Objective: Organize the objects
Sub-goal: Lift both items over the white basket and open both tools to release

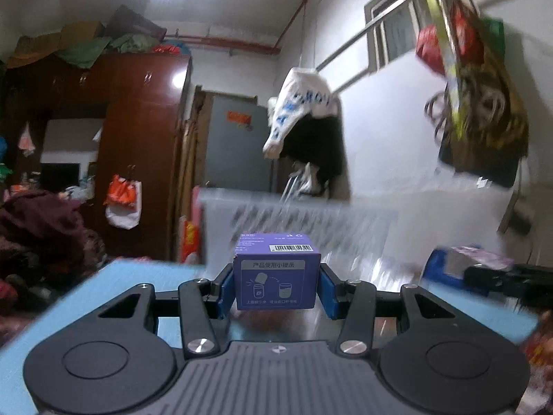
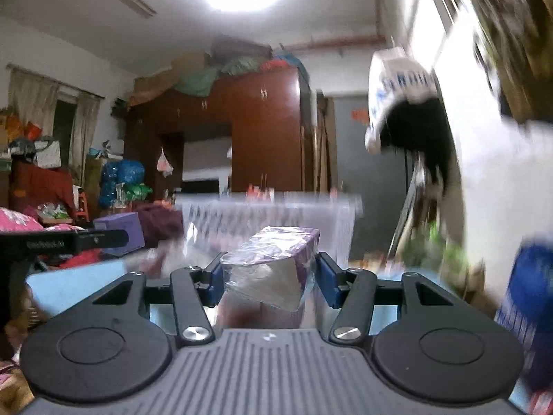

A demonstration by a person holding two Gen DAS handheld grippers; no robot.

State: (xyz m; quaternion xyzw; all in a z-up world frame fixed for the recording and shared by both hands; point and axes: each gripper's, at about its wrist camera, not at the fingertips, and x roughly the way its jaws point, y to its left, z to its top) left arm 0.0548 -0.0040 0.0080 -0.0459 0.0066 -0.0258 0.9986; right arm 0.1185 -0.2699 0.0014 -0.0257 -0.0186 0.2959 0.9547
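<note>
My left gripper (image 1: 275,285) is shut on a small purple box (image 1: 275,273) with a barcode on top and white printing on its near face, held above a light blue table (image 1: 114,287). My right gripper (image 2: 268,276) is shut on a purple box wrapped in crinkled clear plastic (image 2: 273,263). A clear plastic bin (image 1: 297,228) stands just beyond both boxes, blurred; it also shows in the right wrist view (image 2: 269,214). The left gripper and its purple box (image 2: 121,231) show at the left of the right wrist view. The right gripper's wrapped box (image 1: 473,259) shows at the right of the left wrist view.
A blue package (image 2: 528,307) sits at the right. A white wall (image 1: 397,159) with hanging clothes and bags lies to the right. A dark wooden wardrobe (image 1: 138,145) and piles of clothes (image 1: 41,228) fill the room behind the table.
</note>
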